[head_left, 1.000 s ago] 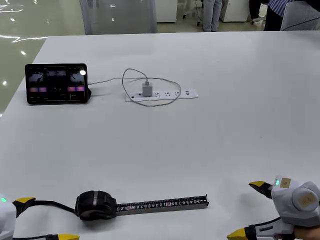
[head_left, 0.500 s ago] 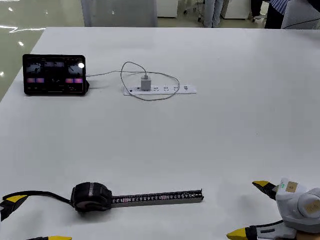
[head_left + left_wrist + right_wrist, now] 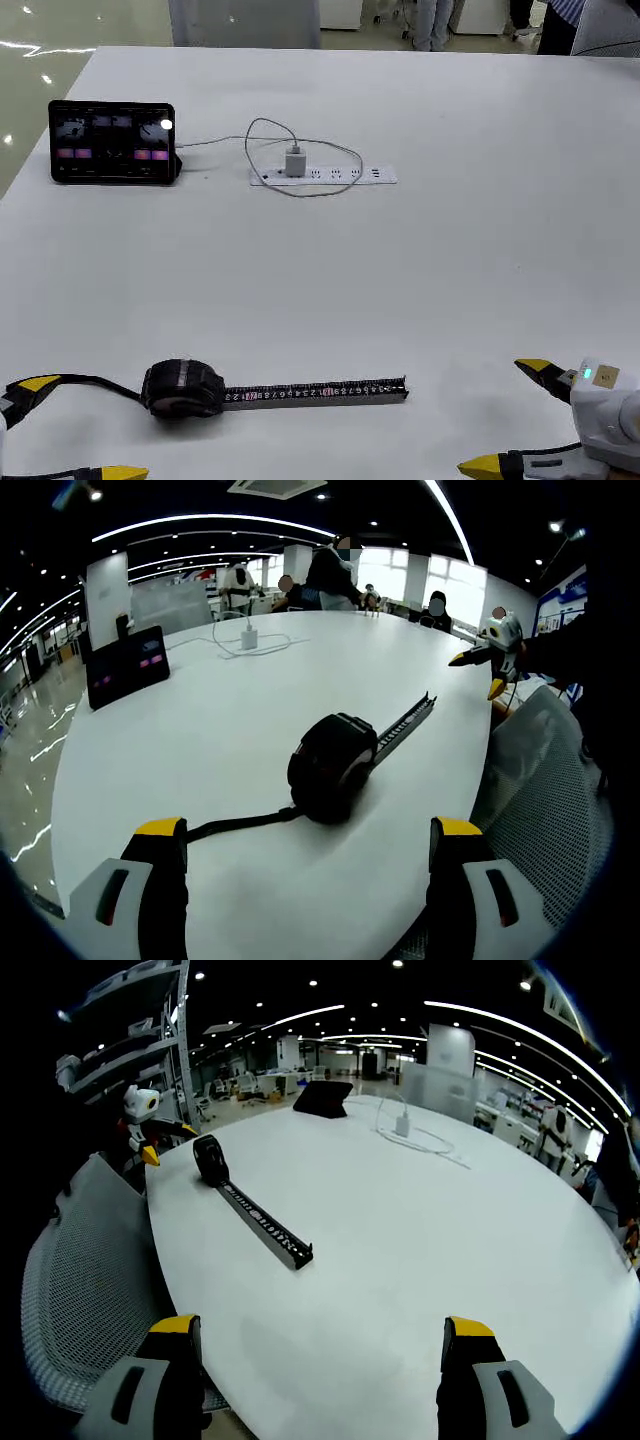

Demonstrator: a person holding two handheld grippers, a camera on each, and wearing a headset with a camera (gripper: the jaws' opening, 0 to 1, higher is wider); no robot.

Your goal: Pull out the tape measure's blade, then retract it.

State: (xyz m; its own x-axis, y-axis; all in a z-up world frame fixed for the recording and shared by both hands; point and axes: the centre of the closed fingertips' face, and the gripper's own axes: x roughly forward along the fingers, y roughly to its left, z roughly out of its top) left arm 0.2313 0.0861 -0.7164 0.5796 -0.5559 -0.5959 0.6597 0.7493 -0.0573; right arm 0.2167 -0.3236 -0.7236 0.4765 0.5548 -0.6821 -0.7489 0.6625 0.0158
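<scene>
A black tape measure lies on the white table near its front edge, its blade drawn out to the right and lying flat. A black strap runs left from the case. My left gripper stands open at the bottom left, its yellow fingertips on either side of the strap, apart from the case. My right gripper stands open at the bottom right, well right of the blade's hook end, holding nothing. The left gripper also appears far left in the right gripper view.
A tablet stands at the back left. A white power strip with a charger and looped cable lies behind the centre. A mesh chair sits off the table's front edge. People stand far behind.
The head camera has shifted a little. Both grippers have drawn slightly back toward the front edge. The tape measure and its pulled-out blade lie as before.
</scene>
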